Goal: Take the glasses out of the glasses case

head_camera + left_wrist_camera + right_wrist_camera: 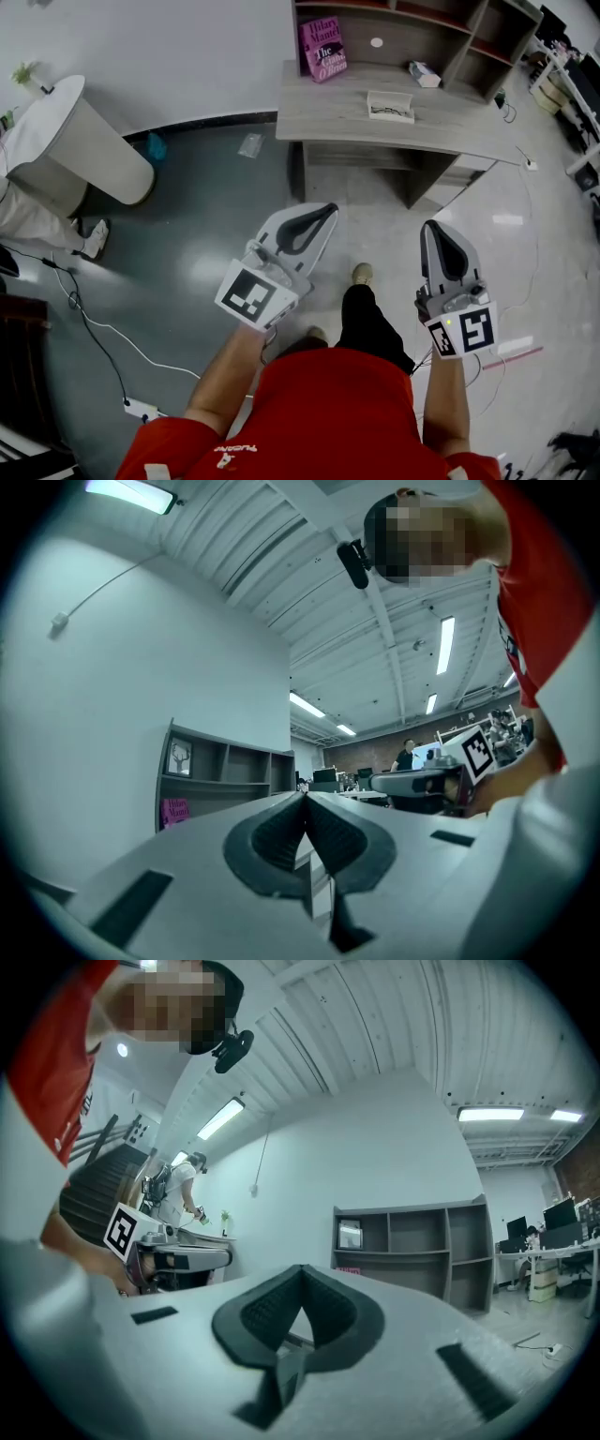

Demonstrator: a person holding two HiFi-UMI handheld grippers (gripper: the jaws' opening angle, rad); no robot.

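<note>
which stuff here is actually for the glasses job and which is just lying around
For the job:
- glasses case on the desk, apparently open with something dark inside
- left gripper, jaws shut, empty
- right gripper, jaws shut, empty

Just lying about:
- pink book on the shelf
- power strip on the floor
- round white table

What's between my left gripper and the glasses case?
In the head view, only floor and desk edge lie between left gripper and glasses case.

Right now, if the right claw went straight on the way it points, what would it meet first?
Probably the grey desk ahead of the right claw; nothing shows between them, though depth is unclear.
</note>
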